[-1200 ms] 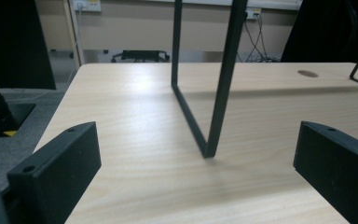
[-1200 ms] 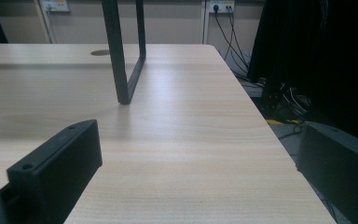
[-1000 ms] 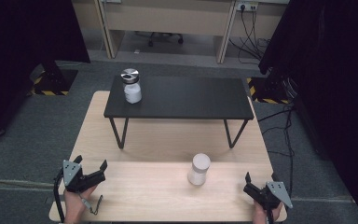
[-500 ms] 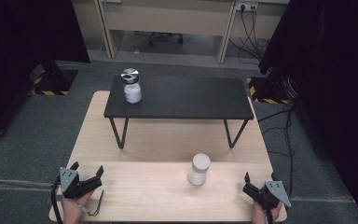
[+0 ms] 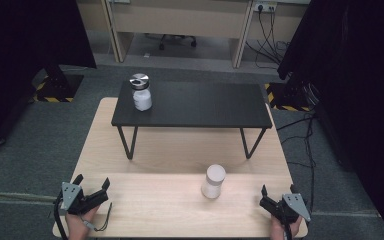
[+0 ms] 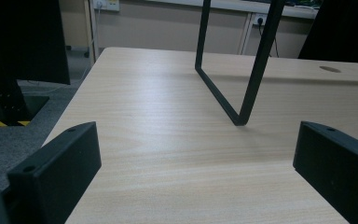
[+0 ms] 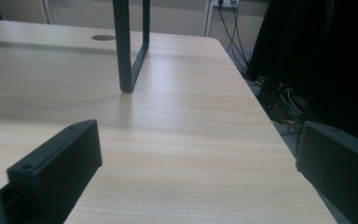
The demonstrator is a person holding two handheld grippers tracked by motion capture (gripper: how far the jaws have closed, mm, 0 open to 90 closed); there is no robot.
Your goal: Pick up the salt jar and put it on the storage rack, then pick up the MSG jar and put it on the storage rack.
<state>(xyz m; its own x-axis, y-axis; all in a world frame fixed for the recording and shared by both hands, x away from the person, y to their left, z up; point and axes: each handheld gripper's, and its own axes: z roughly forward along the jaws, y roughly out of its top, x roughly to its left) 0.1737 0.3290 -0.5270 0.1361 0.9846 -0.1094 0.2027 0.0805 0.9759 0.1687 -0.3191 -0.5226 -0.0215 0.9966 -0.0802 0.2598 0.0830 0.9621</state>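
Left hand-held gripper (image 5: 91, 189): jaws apart, empty
Right hand-held gripper (image 5: 275, 196): jaws apart, empty
White jar (image 5: 213, 181): upright on tabletop (image 5: 155, 200), between both

We see a black raised shelf (image 5: 200, 105) on the wooden table (image 5: 145, 205), a lidded jar (image 5: 141, 92) on it, grey carpet floor (image 5: 30, 150) around.

Soft, even light from above; faint shadows under the black bench (image 5: 192, 105); dark corners; slightly blurry pictures
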